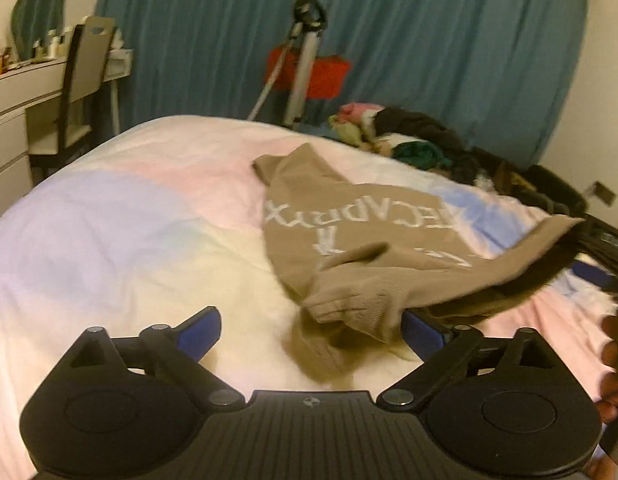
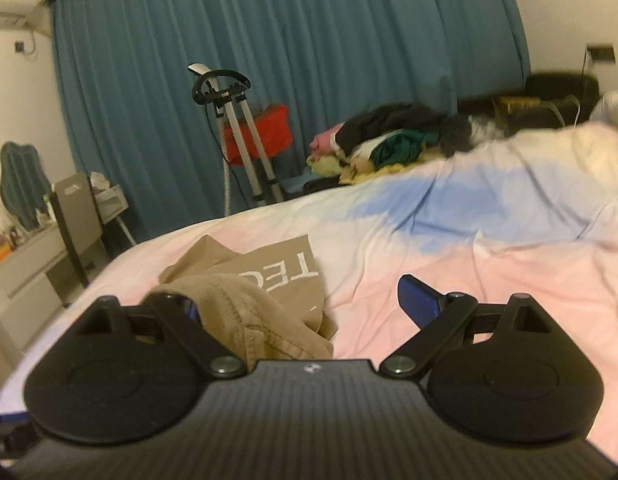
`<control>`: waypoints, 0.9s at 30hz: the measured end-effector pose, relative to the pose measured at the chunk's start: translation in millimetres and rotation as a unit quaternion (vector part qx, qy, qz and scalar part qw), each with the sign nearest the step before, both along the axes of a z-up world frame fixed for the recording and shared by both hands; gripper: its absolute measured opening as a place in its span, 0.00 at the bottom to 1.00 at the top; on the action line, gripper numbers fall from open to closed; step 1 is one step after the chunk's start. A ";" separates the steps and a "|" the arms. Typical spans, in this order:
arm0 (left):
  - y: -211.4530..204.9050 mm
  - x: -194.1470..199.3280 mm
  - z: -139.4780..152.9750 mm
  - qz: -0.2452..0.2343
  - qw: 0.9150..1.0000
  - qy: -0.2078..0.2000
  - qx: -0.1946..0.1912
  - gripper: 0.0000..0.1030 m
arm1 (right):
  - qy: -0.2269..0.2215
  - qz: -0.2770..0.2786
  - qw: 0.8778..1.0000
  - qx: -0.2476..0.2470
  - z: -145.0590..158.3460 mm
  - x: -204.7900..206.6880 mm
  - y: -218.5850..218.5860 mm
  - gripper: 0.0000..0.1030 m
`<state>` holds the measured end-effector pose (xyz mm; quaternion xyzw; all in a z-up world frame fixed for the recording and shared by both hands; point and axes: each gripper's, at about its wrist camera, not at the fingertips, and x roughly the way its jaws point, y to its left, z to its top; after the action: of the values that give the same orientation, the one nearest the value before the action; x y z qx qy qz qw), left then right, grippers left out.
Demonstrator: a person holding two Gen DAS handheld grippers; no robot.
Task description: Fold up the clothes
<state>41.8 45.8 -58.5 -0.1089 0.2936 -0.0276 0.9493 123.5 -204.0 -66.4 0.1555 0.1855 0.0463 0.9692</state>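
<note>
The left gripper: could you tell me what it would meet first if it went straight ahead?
Probably the tan shirt: its ribbed hem drapes over the right finger of the open left gripper. Depth is unclear; the bedspread lies below.

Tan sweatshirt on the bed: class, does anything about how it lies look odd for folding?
Yes. The tan sweatshirt lies crumpled and askew on the bed, its lettering upside down, and its ribbed edge is draped over one finger of each open claw, left claw and right claw.

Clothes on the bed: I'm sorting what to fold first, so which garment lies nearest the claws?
The tan sweatshirt with white lettering, draped over both claws' fingers; the mixed clothes pile sits far back near the curtain.
</note>
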 end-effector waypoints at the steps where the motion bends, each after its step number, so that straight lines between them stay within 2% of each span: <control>1: -2.4 -2.7 1.4 -0.008 1.000 -0.006 -0.002 0.96 | 0.003 0.000 1.000 0.011 -0.4 1.0 -3.2 0.90; 3: -11.8 -5.0 4.3 -0.026 0.999 -0.023 0.008 0.96 | 0.006 -0.011 1.000 0.029 -1.3 1.2 -8.8 0.90; 8: -51.5 -2.1 3.5 -0.072 0.993 -0.062 0.074 0.98 | 0.019 -0.014 0.997 0.070 -5.7 4.8 -20.1 0.90; 14: -105.4 4.1 -14.1 -0.126 0.974 -0.094 0.163 0.97 | 0.019 -0.008 0.997 0.070 -5.4 4.0 -16.5 0.90; 17: -121.3 5.7 -22.2 -0.128 0.966 -0.110 0.194 0.95 | 0.017 -0.008 0.998 0.066 -4.6 2.1 -13.8 0.90; 19: -123.4 9.0 -23.8 -0.103 0.965 -0.127 0.207 0.94 | 0.012 -0.010 0.998 0.064 -4.1 0.7 -14.5 0.90; 22: -106.9 14.3 -17.6 -0.023 0.972 -0.140 0.188 0.94 | 0.005 -0.024 0.998 0.059 -3.6 -2.3 -16.2 0.90; 24: -90.7 16.8 -14.0 0.031 0.976 -0.131 0.173 0.94 | -0.002 -0.041 0.997 0.058 -2.9 -5.5 -18.4 0.90; 27: -78.7 16.0 -11.9 0.066 0.976 -0.112 0.172 0.94 | -0.017 -0.054 0.997 0.054 -1.1 -9.6 -19.2 0.90</control>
<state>57.8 -32.8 -70.3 0.0408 0.1779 0.0735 0.9804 113.9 -223.2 -67.5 0.2167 0.1573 0.0065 0.9635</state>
